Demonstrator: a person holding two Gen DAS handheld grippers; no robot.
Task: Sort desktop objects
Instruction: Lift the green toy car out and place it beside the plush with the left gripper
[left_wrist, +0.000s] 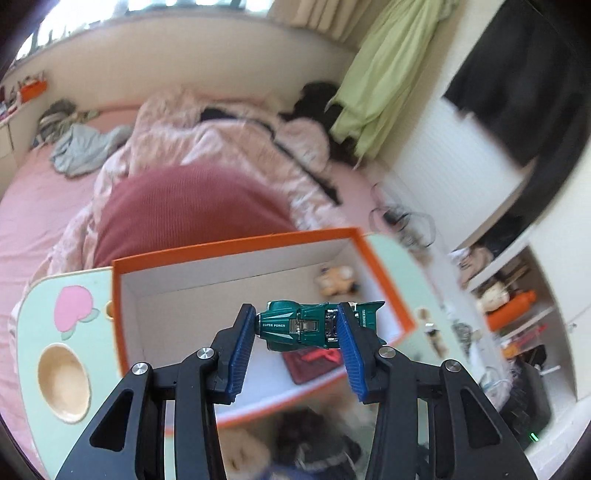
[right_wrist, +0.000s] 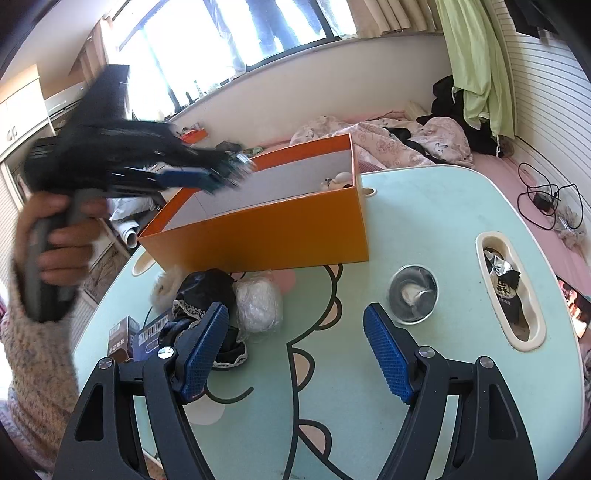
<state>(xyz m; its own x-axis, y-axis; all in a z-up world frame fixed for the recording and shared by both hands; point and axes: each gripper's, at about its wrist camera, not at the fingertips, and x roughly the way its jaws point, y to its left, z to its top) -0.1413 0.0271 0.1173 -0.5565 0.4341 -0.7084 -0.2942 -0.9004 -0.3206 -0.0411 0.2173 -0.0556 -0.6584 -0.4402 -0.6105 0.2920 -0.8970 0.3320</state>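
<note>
The pale green table (right_wrist: 424, 206) carried an orange box (right_wrist: 280, 236). Above the box's open top, the left gripper (left_wrist: 297, 326) was clamped on a green toy car (left_wrist: 306, 325). The right gripper (right_wrist: 295, 339) hung over the table, jaws apart, holding nothing.

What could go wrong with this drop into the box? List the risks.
1. The left gripper holds the green toy car only across its middle, so it may pivot or slip early.
2. Released here, the car could land on the red item or roll into the small figure inside the orange box.
</note>
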